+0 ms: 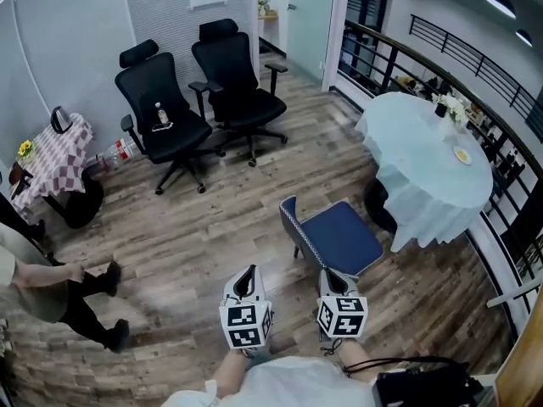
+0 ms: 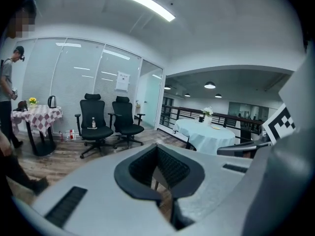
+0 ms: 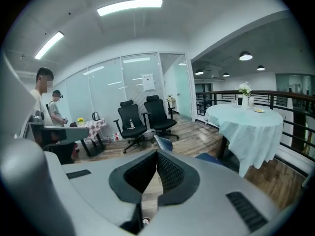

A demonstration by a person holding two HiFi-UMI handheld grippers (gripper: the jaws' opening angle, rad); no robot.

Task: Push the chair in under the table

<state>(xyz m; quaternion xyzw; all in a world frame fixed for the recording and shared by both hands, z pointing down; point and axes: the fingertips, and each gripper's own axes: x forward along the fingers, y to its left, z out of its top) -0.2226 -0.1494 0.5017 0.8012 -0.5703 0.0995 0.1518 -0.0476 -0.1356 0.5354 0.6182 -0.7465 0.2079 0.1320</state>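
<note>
- The task has hardly begun, by my reckoning; the blue chair stands out on the wooden floor just beside the round table, its seat turned toward the pale cloth and its back on the far side from it; no part of the seat is under the cloth yet
- The left gripper has its jaws closed together with nothing between them; the right gripper is the same, closed and empty; I judge that fits a push rather than a grasp
- Both grippers sit low in the head view, close to the near side of the chair; the right one overlaps the seat's edge there, but I cannot tell whether it touches
- What is left: get both grippers against the chair, then slide it across the floor until the seat goes under the cloth
- Only the head view shows the gap between chair and table from above, and both grippers at once
- The right gripper view shows the chair's back and seat just past its closed tips, with the table beyond to the right, and two people by a checked side table
- The left gripper view shows the table and two black office chairs, yet almost nothing of the blue chair; the gripper's own body blocks it
</note>
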